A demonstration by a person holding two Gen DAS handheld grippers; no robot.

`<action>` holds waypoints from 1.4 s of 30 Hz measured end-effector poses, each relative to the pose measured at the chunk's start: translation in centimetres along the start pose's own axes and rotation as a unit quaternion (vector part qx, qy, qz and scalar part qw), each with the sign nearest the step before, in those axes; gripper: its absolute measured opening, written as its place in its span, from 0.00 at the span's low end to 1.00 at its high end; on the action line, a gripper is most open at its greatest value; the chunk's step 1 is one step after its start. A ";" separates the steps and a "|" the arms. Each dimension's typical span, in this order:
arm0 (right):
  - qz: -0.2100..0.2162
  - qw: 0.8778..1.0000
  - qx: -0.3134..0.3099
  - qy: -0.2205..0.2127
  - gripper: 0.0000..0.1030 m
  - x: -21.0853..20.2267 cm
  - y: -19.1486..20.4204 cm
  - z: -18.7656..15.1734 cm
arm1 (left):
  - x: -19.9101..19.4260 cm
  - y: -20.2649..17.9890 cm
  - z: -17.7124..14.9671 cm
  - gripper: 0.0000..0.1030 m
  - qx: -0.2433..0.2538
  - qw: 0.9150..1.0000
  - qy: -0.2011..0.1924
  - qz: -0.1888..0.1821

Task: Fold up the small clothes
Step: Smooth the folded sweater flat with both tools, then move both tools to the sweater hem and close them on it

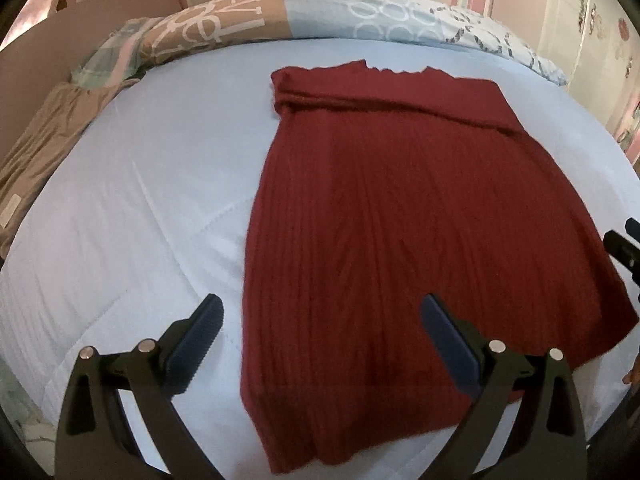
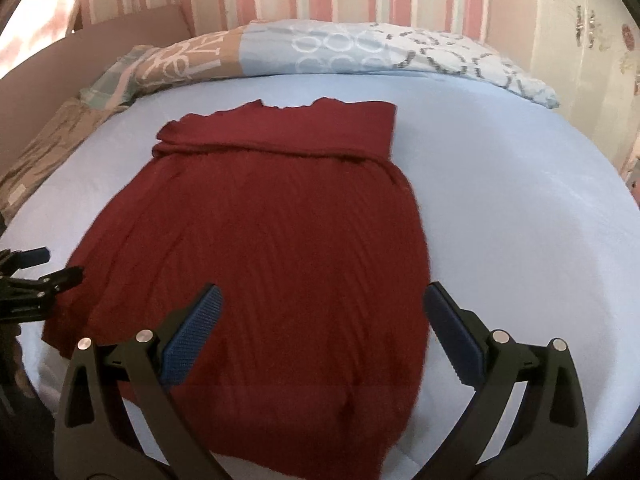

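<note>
Your left gripper (image 1: 322,320) and right gripper (image 2: 322,312) both hang spread wide and empty above the red garment's (image 1: 400,220) near end, touching nothing

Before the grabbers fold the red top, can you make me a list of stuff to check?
1. Left gripper open: ok.
2. Right gripper open: ok.
3. Red garment lying spread on the blue bedsheet: ok.
4. Far end already folded over: ok, one band doubled.
5. Both grippers at the near hem: ok, neither holds cloth.
6. Patterned pillow away from garment: ok.
</note>
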State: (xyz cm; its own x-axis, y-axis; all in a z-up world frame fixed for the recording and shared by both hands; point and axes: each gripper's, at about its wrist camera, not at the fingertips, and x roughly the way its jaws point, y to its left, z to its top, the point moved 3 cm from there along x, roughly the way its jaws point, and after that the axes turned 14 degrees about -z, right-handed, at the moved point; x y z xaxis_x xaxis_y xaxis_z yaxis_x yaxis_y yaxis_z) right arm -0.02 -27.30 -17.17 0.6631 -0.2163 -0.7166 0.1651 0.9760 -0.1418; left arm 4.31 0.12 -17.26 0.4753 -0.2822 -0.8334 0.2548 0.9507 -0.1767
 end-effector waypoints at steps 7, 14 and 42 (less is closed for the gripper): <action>-0.004 1.000 -0.007 0.018 0.97 -0.3 -0.3 -2.3 | -0.8 0.3 -2.0 0.96 -0.013 1.000 -0.002 -0.013; -0.004 1.000 -0.026 0.009 0.97 -0.6 0.4 -2.8 | -0.5 1.0 -2.9 0.96 -0.032 0.999 0.000 -0.027; -0.017 0.999 -0.041 0.008 0.97 -1.3 0.6 -3.5 | 1.4 1.0 -5.4 0.93 -0.026 0.998 0.048 -0.036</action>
State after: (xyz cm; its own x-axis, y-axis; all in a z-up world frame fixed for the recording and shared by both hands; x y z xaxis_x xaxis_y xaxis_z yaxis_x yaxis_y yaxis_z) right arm -3.36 -26.35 -18.73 0.6455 -0.2501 -0.7217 0.1270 0.9669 -0.2214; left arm 0.71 1.36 -21.44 0.3736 -0.3391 -0.8634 0.2411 0.9343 -0.2626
